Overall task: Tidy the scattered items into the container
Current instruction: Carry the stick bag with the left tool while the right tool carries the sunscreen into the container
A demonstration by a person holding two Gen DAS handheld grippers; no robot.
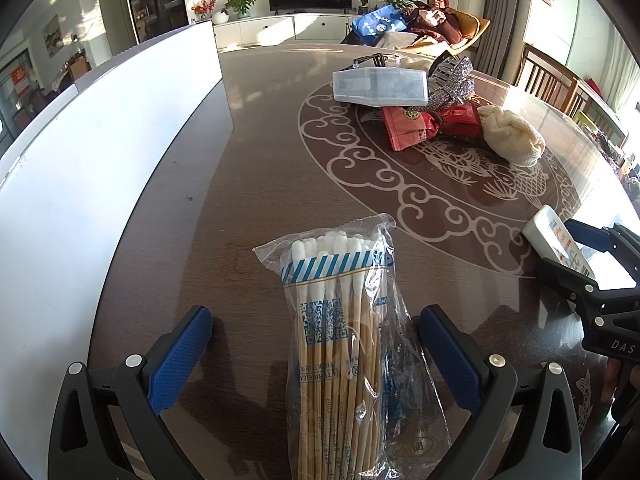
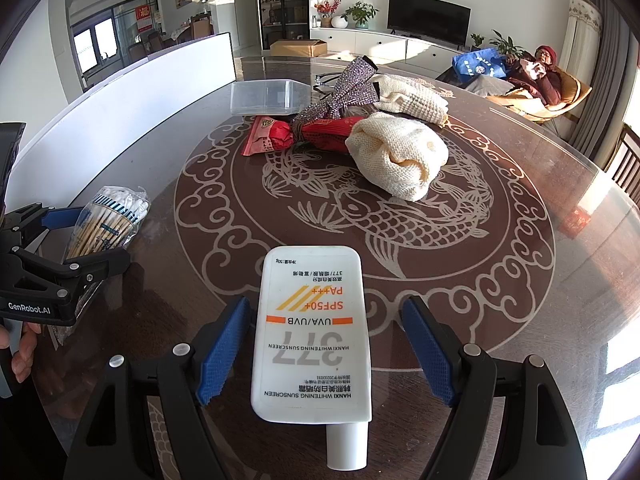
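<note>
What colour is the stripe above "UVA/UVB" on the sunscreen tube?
Orange, on the white sunscreen tube; clearest in the right wrist view.

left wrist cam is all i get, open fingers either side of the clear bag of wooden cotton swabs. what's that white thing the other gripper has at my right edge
Observer: A flat white plastic sunscreen tube, lying on the brown patterned table between the right gripper's open fingers, not clamped.
Operator: which way is its cap pointing
Observer: Back toward the right wrist camera; the white cap sits at the bottom of that view.
Operator: anything behind the cream knitted bundle i can't see
Observer: Yes, a second cream knitted cloth lies flatter, behind the rolled bundle and beside the sparkly silver hair clip.
</note>
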